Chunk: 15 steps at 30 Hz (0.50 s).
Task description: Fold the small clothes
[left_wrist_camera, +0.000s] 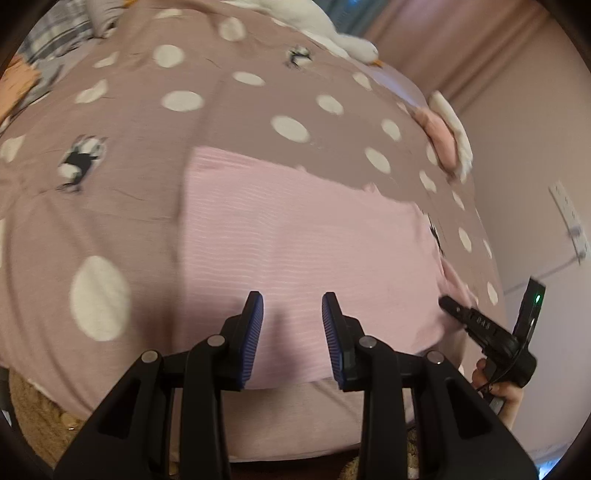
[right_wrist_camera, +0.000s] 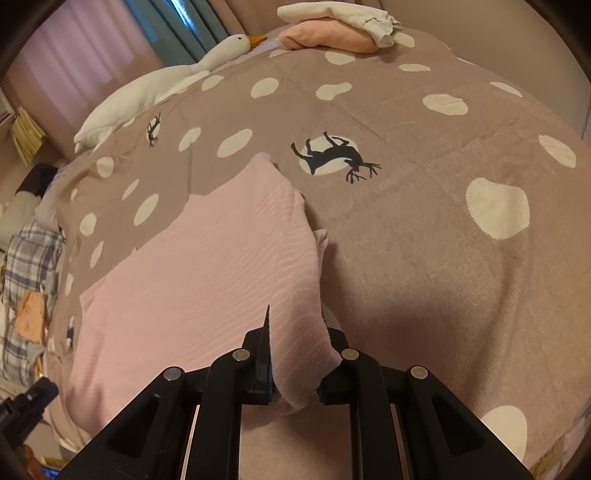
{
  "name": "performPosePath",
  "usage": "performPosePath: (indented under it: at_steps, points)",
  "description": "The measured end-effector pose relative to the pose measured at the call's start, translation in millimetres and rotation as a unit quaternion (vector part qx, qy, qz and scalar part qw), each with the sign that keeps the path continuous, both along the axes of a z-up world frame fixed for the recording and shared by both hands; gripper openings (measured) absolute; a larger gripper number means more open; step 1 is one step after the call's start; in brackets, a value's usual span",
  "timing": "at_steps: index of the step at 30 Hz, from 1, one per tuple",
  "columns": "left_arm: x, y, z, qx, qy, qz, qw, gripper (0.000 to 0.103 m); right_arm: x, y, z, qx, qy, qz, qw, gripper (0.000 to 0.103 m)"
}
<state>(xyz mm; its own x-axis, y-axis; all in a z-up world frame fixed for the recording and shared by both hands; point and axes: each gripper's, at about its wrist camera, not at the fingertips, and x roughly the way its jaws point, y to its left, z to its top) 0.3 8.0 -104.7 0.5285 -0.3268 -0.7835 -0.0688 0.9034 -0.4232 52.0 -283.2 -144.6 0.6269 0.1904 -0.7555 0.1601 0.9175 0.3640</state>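
You have one pink garment (right_wrist_camera: 207,266) spread on one bed (right_wrist_camera: 424,258). Two claws are in play — the left claw (left_wrist_camera: 292,321) and the right claw (right_wrist_camera: 295,354). At the far edge sit two folded pieces in one stack (right_wrist_camera: 332,31) — a white one on a peach one. One white plush goose (right_wrist_camera: 192,70) lies there too. You can count two full deer prints (right_wrist_camera: 334,157) in the right view.
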Motion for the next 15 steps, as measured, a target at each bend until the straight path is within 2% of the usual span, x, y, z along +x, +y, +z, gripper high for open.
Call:
performPosePath:
  at_steps: [3,7,10,15]
  points:
    - [11,-27,-17,0.005,0.018,-0.037,0.9991,0.032,0,1,1,-0.001,-0.003,0.0,1.0,0.017]
    - [23,-50,-46,0.025,0.049,-0.057,0.9969,0.032,0,1,2,-0.001,-0.006,0.0,1.0,0.017]
    - [29,-55,-66,0.035,0.067,-0.053,0.9957,0.032,-2,1,5,0.001,-0.013,0.003,1.0,0.017]
    - [28,-52,-66,0.025,0.068,-0.043,0.9964,0.032,-1,9,16,-0.011,-0.034,0.013,0.999,0.017]
